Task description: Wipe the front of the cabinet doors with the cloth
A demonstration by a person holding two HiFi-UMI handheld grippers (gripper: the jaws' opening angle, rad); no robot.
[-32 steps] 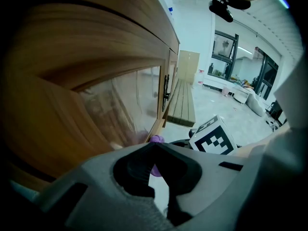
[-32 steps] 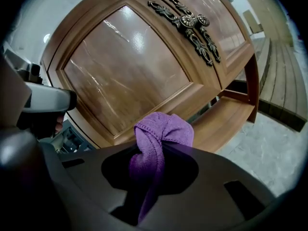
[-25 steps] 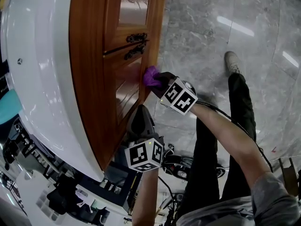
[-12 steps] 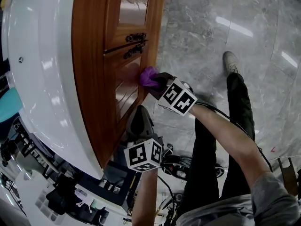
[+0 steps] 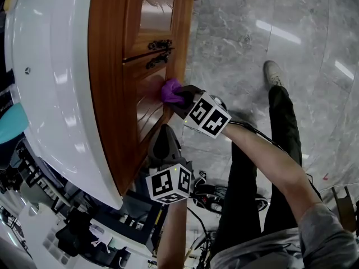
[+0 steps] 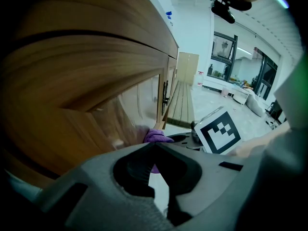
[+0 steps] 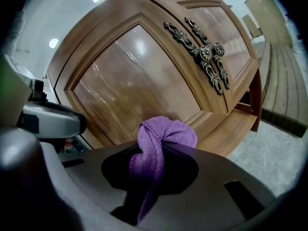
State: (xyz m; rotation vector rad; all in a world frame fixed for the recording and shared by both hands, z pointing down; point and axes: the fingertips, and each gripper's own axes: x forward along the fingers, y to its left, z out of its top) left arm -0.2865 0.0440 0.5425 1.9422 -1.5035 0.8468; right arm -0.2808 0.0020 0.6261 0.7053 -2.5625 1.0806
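- The right gripper clamps the purple cloth, which is bunched against the wooden cabinet door at 6 o'clock from the dark handles.
- The left gripper, jaws together and empty, sits at 6 o'clock from the cloth.

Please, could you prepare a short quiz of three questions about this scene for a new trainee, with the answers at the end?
1. Choose one. What is clamped in the right gripper?
A) a yellow sponge
B) a purple cloth
C) nothing

2. True or false: the left gripper is gripping a door handle.

3. Fill in the missing word: the dark ornate handles sit along the line where the two cabinet doors ___.

Key
1. B.
2. False. Its jaws are together with nothing between them.
3. meet.
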